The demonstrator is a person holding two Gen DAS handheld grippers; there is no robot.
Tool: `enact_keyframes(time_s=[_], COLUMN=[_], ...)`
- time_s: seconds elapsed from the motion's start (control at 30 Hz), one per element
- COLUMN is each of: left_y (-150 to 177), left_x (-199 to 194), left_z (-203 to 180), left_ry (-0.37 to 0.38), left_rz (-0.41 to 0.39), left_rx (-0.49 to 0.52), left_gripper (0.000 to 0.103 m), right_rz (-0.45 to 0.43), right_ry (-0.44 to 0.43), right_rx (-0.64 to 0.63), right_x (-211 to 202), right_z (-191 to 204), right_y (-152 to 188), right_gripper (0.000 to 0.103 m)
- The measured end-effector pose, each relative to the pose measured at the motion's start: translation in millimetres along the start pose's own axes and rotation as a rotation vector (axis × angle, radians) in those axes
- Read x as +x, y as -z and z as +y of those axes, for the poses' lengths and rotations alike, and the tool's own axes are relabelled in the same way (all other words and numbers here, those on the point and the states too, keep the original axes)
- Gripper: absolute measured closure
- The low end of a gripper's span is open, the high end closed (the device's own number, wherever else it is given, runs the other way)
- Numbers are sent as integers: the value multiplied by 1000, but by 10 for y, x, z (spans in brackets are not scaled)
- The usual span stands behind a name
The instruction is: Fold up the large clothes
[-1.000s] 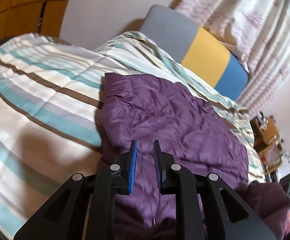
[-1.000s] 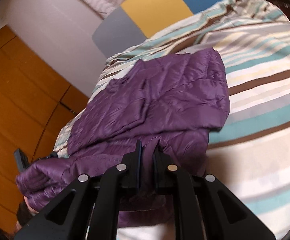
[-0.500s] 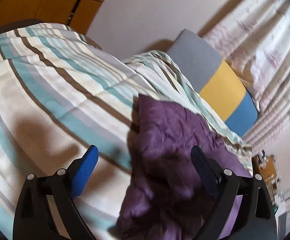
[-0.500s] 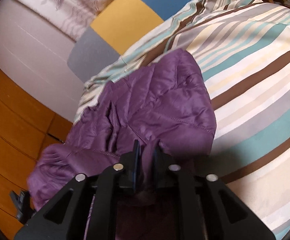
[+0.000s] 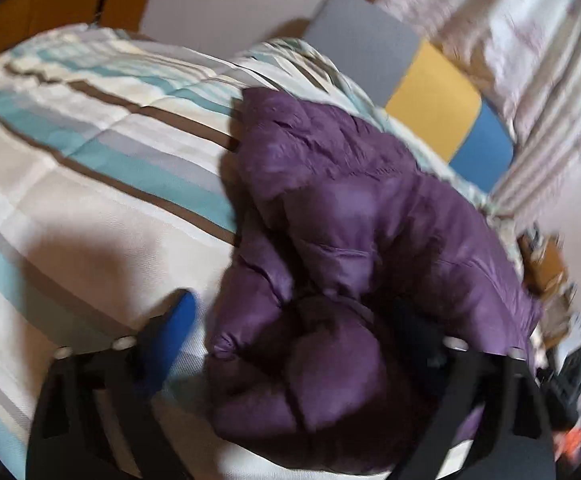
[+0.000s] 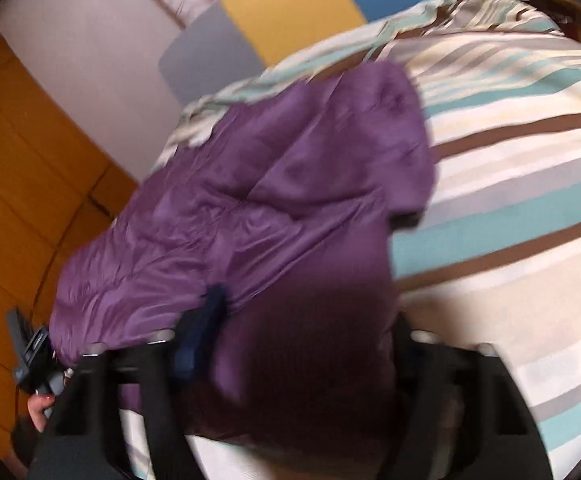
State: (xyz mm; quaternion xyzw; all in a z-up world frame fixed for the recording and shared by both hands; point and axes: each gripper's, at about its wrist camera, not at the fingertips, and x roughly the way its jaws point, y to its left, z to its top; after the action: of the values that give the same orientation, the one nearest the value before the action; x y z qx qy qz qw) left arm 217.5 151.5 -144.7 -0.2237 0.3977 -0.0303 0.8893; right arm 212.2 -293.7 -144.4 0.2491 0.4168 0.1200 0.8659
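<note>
A purple puffer jacket (image 5: pixel 370 208) lies bunched on the striped bed cover (image 5: pixel 90 160), its near end folded into a thick heap. My left gripper (image 5: pixel 296 320) straddles that heap with its jaws wide and closing. Its blue pad (image 5: pixel 182 320) stands clear over the bedding, so nothing is gripped. In the right wrist view the jacket (image 6: pixel 290 184) fills the gap of my right gripper (image 6: pixel 306 332). Its jaws are opening and its fingers (image 6: pixel 206 328) stand apart around the dark fabric. The picture is blurred.
A grey, yellow and blue headboard cushion (image 5: pixel 430 88) and pale curtains (image 5: pixel 530 40) stand behind the bed. An orange wooden wardrobe (image 6: pixel 18 160) is at the left. A hand (image 6: pixel 38 404) holding the other gripper shows at the lower left. Small wooden furniture (image 5: pixel 546 268) stands beside the bed.
Both grippers were shut on jacket fabric a second ago. Both have since opened and sunk toward the bed. The jacket's near end has dropped into a heap between the fingers.
</note>
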Motion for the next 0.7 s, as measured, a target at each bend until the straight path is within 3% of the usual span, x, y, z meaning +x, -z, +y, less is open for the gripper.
enact_keyframes(time_s=[0.03,0.1,0.2,0.7], left_y=[12,57,181,1086], left_x=[-2,-31,-100,-870], left_z=[-18,-59,-62,-71], left_ry=[4,27,50,129], left_rz=[11,49,81,135], left_rx=[15,37,43,121], left_gripper=[35,50,59,59], right_rz=[3,24,46,127], right_ry=[-7,-33,-53,-94], right_rx=[-1,-2,-22,-74], right_x=[-4,-23,-112,-882], right_z=[10,15,26,-7], right_y=[17,45,131,739], right_gripper=[53,60,68,69])
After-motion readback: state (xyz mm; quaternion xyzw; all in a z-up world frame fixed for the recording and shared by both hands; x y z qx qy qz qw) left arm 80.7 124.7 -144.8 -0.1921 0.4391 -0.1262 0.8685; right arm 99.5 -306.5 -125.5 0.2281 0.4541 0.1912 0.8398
